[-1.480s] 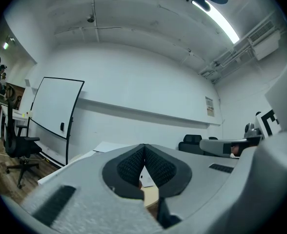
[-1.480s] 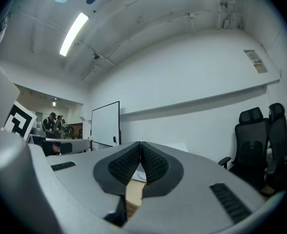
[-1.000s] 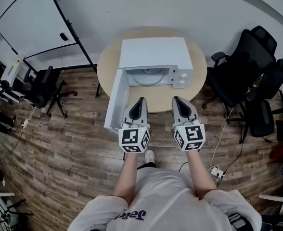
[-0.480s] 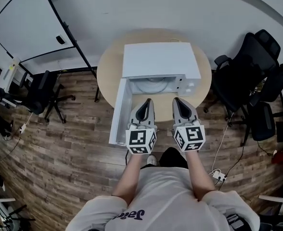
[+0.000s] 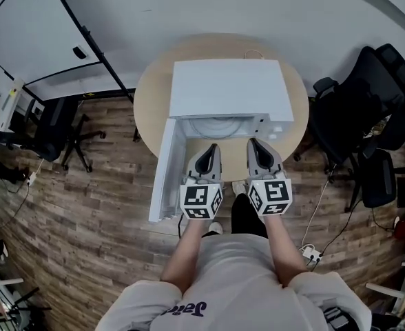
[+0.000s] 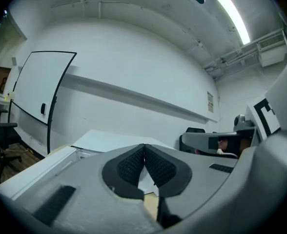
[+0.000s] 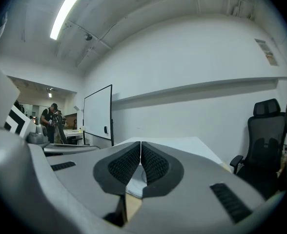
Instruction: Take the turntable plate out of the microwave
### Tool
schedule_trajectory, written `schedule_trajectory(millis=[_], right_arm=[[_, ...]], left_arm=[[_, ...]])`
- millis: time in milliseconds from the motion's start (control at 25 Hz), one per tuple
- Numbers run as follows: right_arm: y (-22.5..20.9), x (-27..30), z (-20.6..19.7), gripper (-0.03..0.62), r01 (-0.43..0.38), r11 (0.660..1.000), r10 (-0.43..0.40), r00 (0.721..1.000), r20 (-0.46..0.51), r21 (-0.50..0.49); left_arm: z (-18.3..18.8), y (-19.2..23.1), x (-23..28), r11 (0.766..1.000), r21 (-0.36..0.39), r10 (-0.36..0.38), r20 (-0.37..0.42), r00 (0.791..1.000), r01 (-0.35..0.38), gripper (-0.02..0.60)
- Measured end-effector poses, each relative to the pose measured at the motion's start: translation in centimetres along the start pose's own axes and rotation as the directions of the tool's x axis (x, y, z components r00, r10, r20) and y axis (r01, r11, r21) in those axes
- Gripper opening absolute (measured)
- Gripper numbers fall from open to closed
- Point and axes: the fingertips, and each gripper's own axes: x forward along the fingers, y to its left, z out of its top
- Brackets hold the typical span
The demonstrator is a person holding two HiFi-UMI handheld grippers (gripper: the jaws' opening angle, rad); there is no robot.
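Note:
A white microwave (image 5: 230, 88) stands on a round wooden table (image 5: 152, 95), its door (image 5: 167, 164) swung open toward the left. Inside the open cavity lies the clear glass turntable plate (image 5: 217, 126). My left gripper (image 5: 210, 147) and right gripper (image 5: 253, 143) are side by side just in front of the opening, both shut with nothing between the pads. In the left gripper view the left gripper (image 6: 144, 147) shows closed pads before the microwave (image 6: 114, 141). The right gripper (image 7: 141, 145) likewise has closed pads, a sliver of the plate (image 7: 136, 179) showing beneath them.
Black office chairs (image 5: 354, 116) crowd the right side of the table. A whiteboard (image 5: 37, 33) stands at the back left with another chair (image 5: 51, 133) near it. A power strip (image 5: 310, 254) and cable lie on the wooden floor at the right.
Both grippers have moved forward and lower, closer to the microwave opening. The microwave and table now sit nearer in the head view. Both stay shut.

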Motion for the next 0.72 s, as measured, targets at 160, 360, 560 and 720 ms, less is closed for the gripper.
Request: schedule_trajectory(millis=[160,360,560,720], right_arm=[[-0.6,2.6,-0.7,0.017,-0.032,0.999,0.033,0.999,-0.020,0.010],[-0.9,5.4,-3.3,0.017,-0.070,0.997,0.073,0.994,-0.086,0.027],[-1.5,7.2,-6.4,0.017,-0.092,0.995,0.098,0.983,-0.157,0.047],[-1.8,8.5,-7.9,0.017,-0.106,0.993,0.113,0.975,-0.191,0.042]], left_arm=[[-1.7,1.7,2.3,0.998,-0.051,0.020,-0.028,0.999,-0.022,0.015],[-5.1,3.3,4.5,0.996,-0.068,0.043,-0.089,0.995,-0.049,0.015],[-9.0,4.9,6.2,0.981,-0.147,0.102,-0.161,0.982,-0.126,0.015],[-11.6,6.0,7.2,0.968,-0.203,0.102,-0.215,0.971,-0.146,0.015]])
